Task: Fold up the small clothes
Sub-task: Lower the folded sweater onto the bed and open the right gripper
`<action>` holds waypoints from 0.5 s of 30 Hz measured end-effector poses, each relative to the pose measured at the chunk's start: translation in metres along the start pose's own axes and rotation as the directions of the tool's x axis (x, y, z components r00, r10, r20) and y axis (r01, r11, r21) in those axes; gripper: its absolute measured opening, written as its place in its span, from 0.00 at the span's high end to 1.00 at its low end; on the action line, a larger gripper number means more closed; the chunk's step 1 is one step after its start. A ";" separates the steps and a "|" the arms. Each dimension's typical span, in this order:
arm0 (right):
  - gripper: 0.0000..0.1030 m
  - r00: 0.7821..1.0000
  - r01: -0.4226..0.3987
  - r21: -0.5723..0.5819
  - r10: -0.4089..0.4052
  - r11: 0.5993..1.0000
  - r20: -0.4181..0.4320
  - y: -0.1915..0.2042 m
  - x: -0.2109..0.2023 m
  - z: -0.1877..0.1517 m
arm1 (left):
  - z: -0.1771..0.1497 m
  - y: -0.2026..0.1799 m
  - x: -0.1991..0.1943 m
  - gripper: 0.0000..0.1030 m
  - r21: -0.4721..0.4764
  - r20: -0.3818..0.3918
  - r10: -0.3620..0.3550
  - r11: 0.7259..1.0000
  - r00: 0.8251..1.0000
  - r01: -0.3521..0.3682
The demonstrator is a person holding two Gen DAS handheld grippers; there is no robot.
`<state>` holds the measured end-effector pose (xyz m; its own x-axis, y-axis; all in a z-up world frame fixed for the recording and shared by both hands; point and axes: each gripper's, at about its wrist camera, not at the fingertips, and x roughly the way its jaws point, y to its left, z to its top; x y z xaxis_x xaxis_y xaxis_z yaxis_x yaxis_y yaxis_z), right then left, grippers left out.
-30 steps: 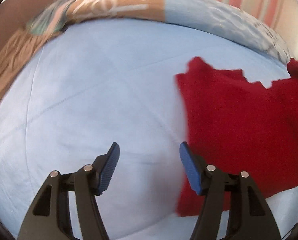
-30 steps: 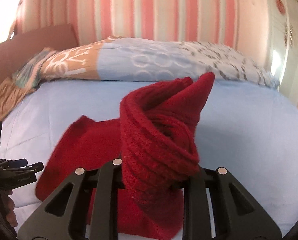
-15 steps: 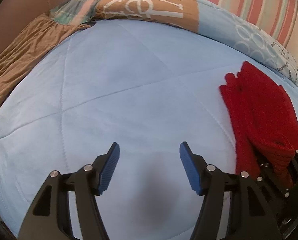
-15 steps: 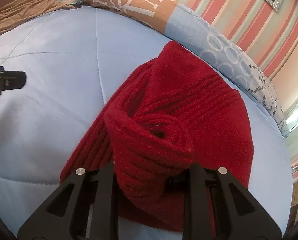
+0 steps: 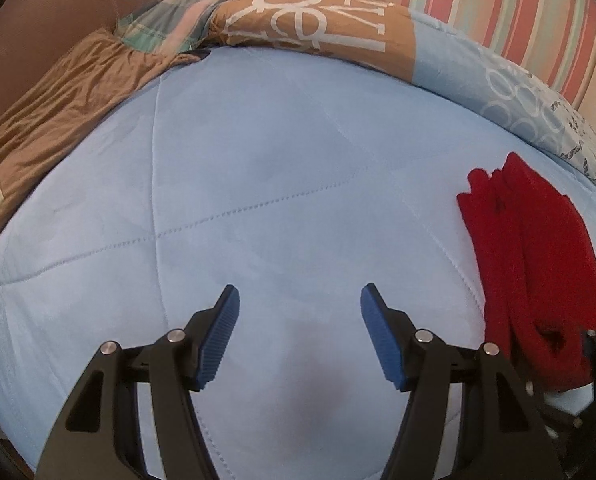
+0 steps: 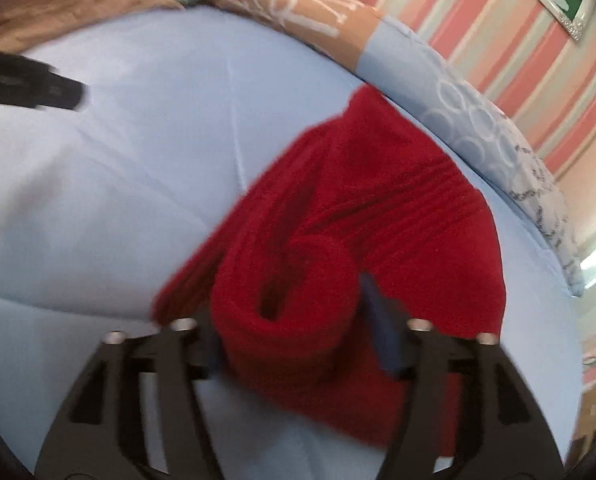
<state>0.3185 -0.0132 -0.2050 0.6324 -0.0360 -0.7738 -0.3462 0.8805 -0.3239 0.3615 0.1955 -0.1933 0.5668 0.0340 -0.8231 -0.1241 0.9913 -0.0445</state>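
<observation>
A red knitted garment (image 6: 398, 216) lies folded over on the light blue quilt (image 5: 258, 184). It also shows at the right edge of the left wrist view (image 5: 538, 264). My right gripper (image 6: 294, 320) has its jaws spread around a rolled fold of the garment, with a gap on the right side; the view is blurred. My left gripper (image 5: 300, 332) is open and empty over bare quilt, left of the garment. Its black body shows at the upper left of the right wrist view (image 6: 26, 84).
A patterned orange and blue duvet (image 5: 338, 32) is bunched along the far side of the bed. A brown cloth (image 5: 58, 108) lies at the far left. A pink striped wall (image 5: 478, 8) stands behind.
My right gripper has lowered the garment's end onto the rest of it and its jaws have spread apart. My left gripper has drawn away to the left of the garment, still open.
</observation>
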 end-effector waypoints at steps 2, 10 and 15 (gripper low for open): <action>0.05 0.995 -0.081 0.033 0.079 0.996 0.061 -0.012 -0.026 -0.003 | 0.006 -0.002 -0.003 0.38 0.018 0.007 0.003 1.000 1.000 -0.003; 0.03 0.969 -0.208 0.256 0.164 0.944 0.185 -0.098 -0.076 -0.032 | 0.026 -0.058 -0.021 0.38 0.127 0.040 -0.073 0.990 0.997 0.067; 0.03 0.983 -0.170 0.427 0.120 0.888 0.141 -0.132 -0.067 -0.054 | 0.040 -0.138 -0.011 0.38 0.217 0.000 -0.174 0.961 0.985 0.169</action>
<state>0.2842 -0.1530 -0.1400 0.6775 0.1367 -0.7227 -0.1184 0.9900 0.0763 0.4051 0.0635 -0.1550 0.5800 -0.1386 -0.8028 0.1534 0.9864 -0.0594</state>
